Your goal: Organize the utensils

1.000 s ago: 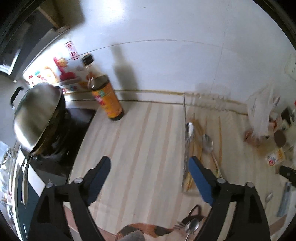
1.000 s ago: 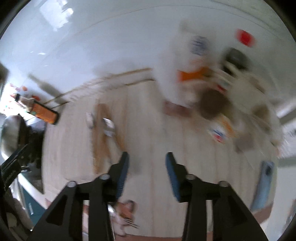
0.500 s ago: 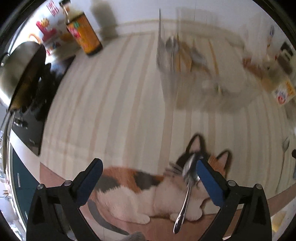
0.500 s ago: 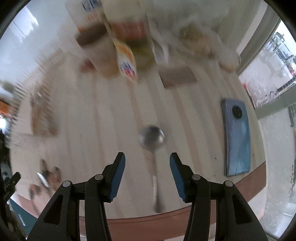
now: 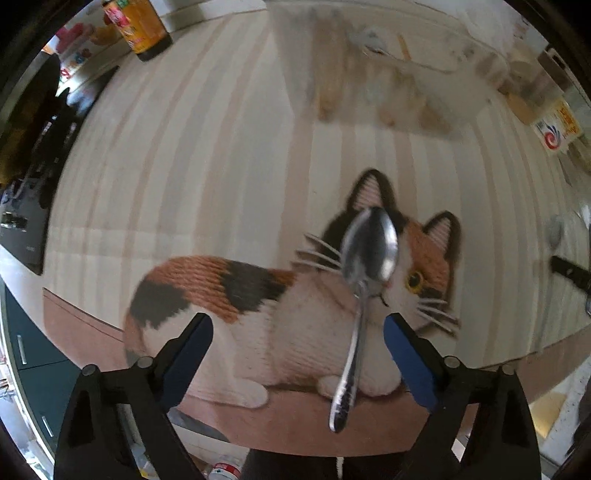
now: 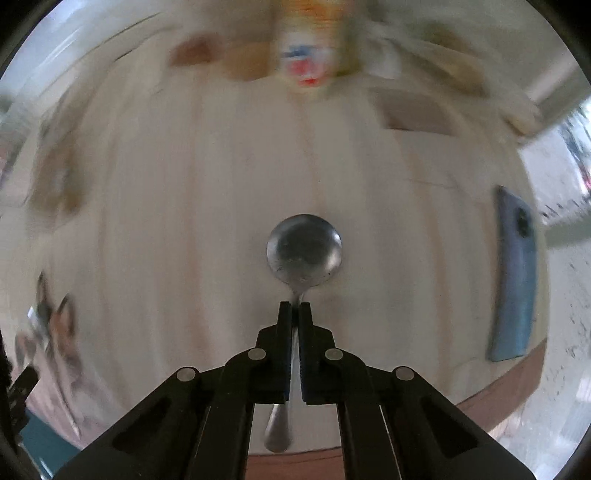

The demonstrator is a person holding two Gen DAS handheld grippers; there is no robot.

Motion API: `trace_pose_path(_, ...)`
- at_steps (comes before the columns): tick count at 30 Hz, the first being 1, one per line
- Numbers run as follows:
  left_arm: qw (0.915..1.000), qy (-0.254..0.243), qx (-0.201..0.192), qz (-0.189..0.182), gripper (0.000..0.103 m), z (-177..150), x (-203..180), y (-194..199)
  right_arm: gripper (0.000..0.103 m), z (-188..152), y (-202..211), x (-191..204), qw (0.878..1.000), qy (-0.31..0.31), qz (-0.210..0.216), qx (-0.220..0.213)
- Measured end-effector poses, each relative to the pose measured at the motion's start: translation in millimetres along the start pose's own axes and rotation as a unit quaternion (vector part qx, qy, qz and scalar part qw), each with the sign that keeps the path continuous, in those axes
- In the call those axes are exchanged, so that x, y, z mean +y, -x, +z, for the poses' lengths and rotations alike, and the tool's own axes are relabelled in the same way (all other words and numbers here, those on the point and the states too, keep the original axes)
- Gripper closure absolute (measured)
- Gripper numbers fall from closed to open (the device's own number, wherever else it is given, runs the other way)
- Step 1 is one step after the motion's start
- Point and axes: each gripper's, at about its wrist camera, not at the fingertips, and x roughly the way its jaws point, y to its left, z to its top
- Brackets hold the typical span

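A long steel spoon (image 5: 364, 280) lies on the cat picture (image 5: 229, 288) printed on the striped tablecloth, handle toward the table's front edge. My left gripper (image 5: 297, 328) points down over it. Its jaws are wide and closing, the spoon's handle is between them nearer the right finger, and neither pad touches it. In the right wrist view a round-bowled spoon (image 6: 303, 249) rests on the cloth. My right gripper (image 6: 294, 306) is shut on the neck of its handle, just behind the bowl. The handle's end shows below the fingers.
A clear tray (image 5: 369, 74) holding chopsticks and spoons sits blurred at the back. A sauce bottle (image 5: 142, 26) stands at the back left, beside a dark stove (image 5: 26, 155). A blue phone (image 6: 513, 273) lies right of the round spoon. Food packets (image 6: 306, 59) crowd the back.
Both grippers have dropped toward the table. The right one has gone from half open above the round spoon to shut on its handle. The left one now straddles the long spoon.
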Motion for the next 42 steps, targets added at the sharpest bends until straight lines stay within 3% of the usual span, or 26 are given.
trace_pose_path(4,0.9998,-0.018,0.007,-0.004,0.017,-0.6,-16.2,-7.1,0.1,-25.4,-0.3,44.5,0.999,0.045,0.027,0.013)
trace_pose_path(5,0.9997,-0.022,0.008,-0.002,0.023,-0.5,-20.1,-8.5,0.1,-29.7,-0.6,49.8,0.998,0.047,0.026,0.013)
trace_pose_path(12,0.9992,-0.035,0.017,-0.008,0.05,-3.3,-43.3,-17.5,0.1,-28.2,-4.3,49.3,0.998,0.042,0.031,0.025)
trace_pose_path(17,0.9985,-0.046,0.013,-0.026,0.098,-2.8,-59.3,-14.2,0.1,-10.5,-4.1,52.4,0.998,0.043,0.026,0.031)
trace_pose_path(29,0.9989,-0.04,0.003,-0.024,0.099,-3.1,-58.0,-10.4,0.101,-12.4,-7.5,71.4,0.998,0.048,0.02,0.029)
trace_pose_path(38,0.9988,-0.026,-0.032,-0.028,0.099,1.2,-54.0,22.7,0.103,-27.8,16.8,57.5,0.998,0.035,0.049,0.012)
trace_pose_path(42,0.9983,-0.022,-0.05,-0.022,0.099,4.2,-57.2,35.3,0.103,-24.8,23.2,38.0,0.995,-0.014,0.092,0.02)
